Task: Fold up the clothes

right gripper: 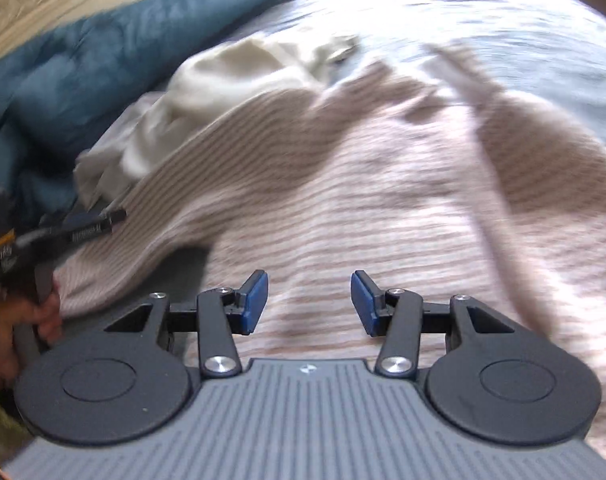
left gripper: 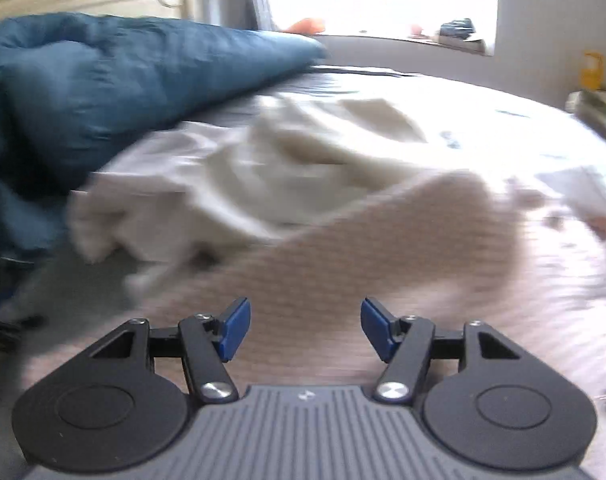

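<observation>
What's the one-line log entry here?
left gripper: open, empty | right gripper: open, empty | sweater: spread on bed, unfolded

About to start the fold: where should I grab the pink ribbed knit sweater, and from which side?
Take the pink ribbed knit sweater at its raised left edge, coming in from the left. There the fabric lifts off the bed with a shadow beneath, so one finger of the open left claw could probably slide under; elsewhere it lies flat.

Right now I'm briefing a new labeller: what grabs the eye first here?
A pink ribbed knit garment sprawls across the bed, filling the foreground. Behind it lies a crumpled cream garment, with a bulky teal duvet at left. Both grippers hover open above the knit.
</observation>
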`<state>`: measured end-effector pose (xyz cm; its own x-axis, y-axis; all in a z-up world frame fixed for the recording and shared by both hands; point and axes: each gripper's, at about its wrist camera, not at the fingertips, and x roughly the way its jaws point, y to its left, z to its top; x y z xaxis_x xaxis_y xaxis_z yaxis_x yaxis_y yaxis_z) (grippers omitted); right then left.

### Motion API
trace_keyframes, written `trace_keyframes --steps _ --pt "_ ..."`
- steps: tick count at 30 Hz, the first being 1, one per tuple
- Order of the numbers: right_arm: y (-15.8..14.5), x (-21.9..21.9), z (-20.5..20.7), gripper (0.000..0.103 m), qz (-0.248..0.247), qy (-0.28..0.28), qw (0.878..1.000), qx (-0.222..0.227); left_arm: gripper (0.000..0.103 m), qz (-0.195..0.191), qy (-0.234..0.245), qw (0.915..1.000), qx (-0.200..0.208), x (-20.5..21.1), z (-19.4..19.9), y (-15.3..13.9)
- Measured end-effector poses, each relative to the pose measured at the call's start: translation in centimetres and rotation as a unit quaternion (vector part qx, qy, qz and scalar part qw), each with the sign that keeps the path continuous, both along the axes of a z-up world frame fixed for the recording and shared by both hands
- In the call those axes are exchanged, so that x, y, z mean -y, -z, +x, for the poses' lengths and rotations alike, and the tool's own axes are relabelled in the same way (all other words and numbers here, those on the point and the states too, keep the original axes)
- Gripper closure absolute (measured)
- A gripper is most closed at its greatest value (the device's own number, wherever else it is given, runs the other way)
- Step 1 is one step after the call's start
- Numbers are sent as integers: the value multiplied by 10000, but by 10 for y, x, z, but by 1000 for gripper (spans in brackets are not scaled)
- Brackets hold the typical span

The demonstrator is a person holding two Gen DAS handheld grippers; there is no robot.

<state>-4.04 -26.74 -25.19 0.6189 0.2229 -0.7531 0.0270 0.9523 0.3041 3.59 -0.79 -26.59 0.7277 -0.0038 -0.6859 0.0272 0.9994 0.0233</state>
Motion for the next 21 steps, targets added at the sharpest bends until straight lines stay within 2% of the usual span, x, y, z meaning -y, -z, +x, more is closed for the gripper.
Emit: trace_keyframes --steps 2,3,7,11,13,16,21 --pt "-2 21 -11 58 -32 191 9998 -44 40 -225 337 9991 -140 34 -5 1" --pt "-4 29 -21 58 -201 195 9996 -93 40 -297 522 9980 -206 52 -10 2" --pt "-7 52 -63 58 -1460 -164 9888 -247 40 -560 1248 9894 -494 118 -33 6" --pt "6 83 -92 58 -2236 -524 9713 -624 40 -895 1805 9748 -961 174 -57 18" --pt "11 96 -98 58 -2357 -632 9673 -694 41 -1028 1952 9681 -1188 196 -66 26" --pt "12 111 -96 58 -2292 -645 9693 -615 41 -1076 2084 9624 -1371 219 -77 37" --pt "1 162 -83 57 -1926 -165 9803 -406 41 -964 2096 9626 -1421 245 -81 52"
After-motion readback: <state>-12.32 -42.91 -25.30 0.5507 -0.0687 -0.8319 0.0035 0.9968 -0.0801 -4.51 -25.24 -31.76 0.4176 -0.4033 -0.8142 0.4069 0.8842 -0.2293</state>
